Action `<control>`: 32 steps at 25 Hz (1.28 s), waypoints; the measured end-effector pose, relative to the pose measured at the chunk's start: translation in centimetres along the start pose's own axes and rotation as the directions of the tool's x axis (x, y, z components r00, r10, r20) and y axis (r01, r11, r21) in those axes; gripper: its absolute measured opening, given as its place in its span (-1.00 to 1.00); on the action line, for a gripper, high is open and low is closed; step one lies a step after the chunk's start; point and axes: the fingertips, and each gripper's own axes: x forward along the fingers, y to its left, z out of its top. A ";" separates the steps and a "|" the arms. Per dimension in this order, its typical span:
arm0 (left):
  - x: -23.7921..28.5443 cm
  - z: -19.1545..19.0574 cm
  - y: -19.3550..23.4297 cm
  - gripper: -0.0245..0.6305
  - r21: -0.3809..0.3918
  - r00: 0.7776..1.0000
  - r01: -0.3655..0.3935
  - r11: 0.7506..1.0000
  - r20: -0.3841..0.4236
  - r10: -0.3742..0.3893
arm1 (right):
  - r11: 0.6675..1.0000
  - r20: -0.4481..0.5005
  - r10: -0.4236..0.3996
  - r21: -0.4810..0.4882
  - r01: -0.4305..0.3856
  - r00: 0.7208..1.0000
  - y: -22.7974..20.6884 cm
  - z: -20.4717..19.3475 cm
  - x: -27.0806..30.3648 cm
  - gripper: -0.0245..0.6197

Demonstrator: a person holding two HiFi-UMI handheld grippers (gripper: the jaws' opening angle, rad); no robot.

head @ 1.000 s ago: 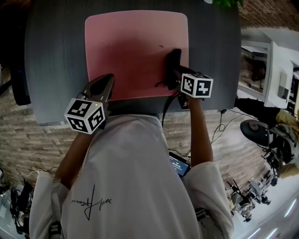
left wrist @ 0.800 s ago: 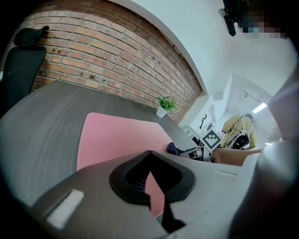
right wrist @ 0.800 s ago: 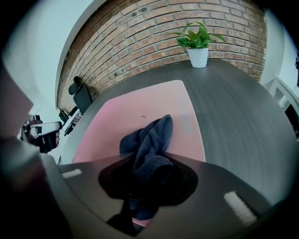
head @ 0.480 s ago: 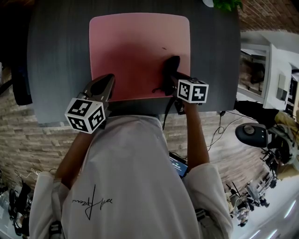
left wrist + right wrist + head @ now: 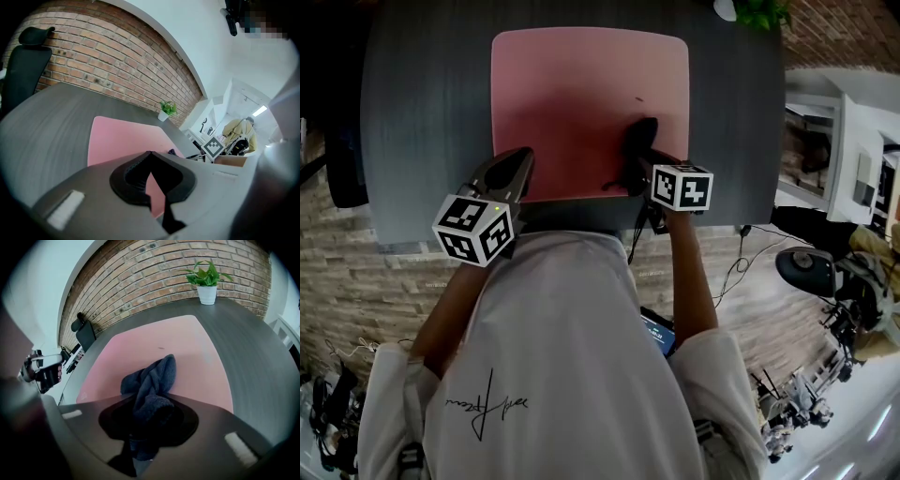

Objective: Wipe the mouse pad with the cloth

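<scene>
Pink mouse pad [image 5: 572, 94] beneath cloth [image 5: 152, 380] between right gripper's [image 5: 149, 409] fingers [image 5: 213, 423]

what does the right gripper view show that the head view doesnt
Only the right gripper view: the right gripper seen along its jaws, which are shut on the dark cloth, and the whole potted plant at the desk's far end. Only the head view: the person's white shirt and the marker cube on that gripper. Both: the cloth lying on the pink mouse pad, a small dark speck on the pad, and the grey desk.
</scene>
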 end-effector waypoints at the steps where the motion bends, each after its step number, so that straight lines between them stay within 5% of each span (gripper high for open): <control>1: -0.1 0.0 0.1 -0.91 -0.001 1.000 0.001 1.000 0.002 -0.001 | 1.000 0.000 -0.001 -0.003 0.001 1.000 0.3 0.0 0.0 -0.61; 32: -4.4 0.3 1.1 -0.92 0.014 0.997 -0.005 1.000 0.073 0.004 | 0.990 -0.042 0.108 -0.086 -0.111 0.993 11.2 -3.1 3.3 -0.61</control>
